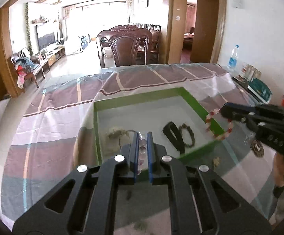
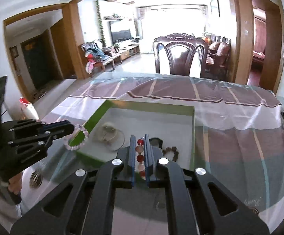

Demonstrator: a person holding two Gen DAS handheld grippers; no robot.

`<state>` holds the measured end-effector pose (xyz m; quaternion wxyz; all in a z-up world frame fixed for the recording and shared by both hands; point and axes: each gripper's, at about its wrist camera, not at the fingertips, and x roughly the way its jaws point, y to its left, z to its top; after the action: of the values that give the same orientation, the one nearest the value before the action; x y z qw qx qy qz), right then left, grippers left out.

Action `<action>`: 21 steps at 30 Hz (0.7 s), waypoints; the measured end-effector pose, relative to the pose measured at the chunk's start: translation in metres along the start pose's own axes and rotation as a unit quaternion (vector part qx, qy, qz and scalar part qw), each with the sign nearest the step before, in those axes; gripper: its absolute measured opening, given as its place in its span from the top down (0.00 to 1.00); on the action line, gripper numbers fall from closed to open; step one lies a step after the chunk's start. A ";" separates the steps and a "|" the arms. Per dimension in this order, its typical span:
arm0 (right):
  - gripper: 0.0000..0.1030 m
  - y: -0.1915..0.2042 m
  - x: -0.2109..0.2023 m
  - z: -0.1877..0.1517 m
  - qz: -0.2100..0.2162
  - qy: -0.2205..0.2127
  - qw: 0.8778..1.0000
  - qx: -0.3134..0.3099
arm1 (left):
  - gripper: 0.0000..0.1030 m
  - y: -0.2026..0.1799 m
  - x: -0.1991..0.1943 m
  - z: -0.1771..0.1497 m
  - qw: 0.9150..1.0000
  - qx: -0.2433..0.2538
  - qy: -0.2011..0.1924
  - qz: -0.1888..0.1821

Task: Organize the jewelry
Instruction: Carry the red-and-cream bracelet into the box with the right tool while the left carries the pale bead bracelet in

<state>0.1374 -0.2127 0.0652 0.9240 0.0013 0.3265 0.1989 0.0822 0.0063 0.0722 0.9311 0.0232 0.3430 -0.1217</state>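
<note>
Got 2 bracelets up: my left gripper (image 1: 142, 137) pinching the clear bracelet (image 2: 76, 138), right gripper (image 2: 138, 139) clamped on the red-and-white bracelet (image 1: 219, 124), both above the green tray's (image 1: 142, 98) near corners, probably for dropping inside.

Pale bead bracelet (image 1: 142, 152): mostly hidden between left gripper (image 1: 143, 137) pads. Red-and-pink bead bracelet (image 2: 140, 157): loop hidden behind right gripper (image 2: 140, 140). Black strap (image 2: 156, 141) just beyond right claw: largely covered. Small gold item (image 1: 217, 161) right of left claw: too blurred to identify.
</note>
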 end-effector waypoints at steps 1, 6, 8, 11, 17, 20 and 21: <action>0.92 -0.003 0.013 0.002 -0.003 0.008 1.000 0.011 | 0.92 0.002 0.006 0.000 1.000 -0.004 0.004 0.000; 0.92 -0.010 0.068 -0.003 -0.023 0.063 0.997 0.040 | 0.92 0.008 0.053 -0.002 0.999 -0.028 0.041 0.012; 0.92 -0.007 0.082 -0.009 -0.043 0.072 0.996 0.036 | 0.92 0.011 0.067 -0.004 0.998 -0.035 0.050 0.024; 0.91 -0.005 0.089 -0.014 -0.070 0.075 0.994 0.024 | 0.91 0.012 0.076 -0.008 0.997 -0.034 0.057 0.035; 0.56 -0.010 0.062 -0.021 -0.064 0.077 0.994 0.038 | 0.59 0.013 0.060 -0.016 0.997 -0.034 0.057 0.034; 0.54 -0.018 0.038 -0.031 -0.060 0.080 0.994 0.050 | 0.50 0.010 0.042 -0.027 0.998 -0.021 0.052 0.037; 0.53 -0.022 0.031 -0.036 -0.060 0.084 0.993 0.059 | 0.46 0.009 0.034 -0.033 0.998 -0.019 0.049 0.035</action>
<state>0.1459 -0.2258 0.0149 0.9020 0.0191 0.4134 0.1230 0.0885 0.0116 0.0243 0.9171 0.0238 0.3896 -0.0813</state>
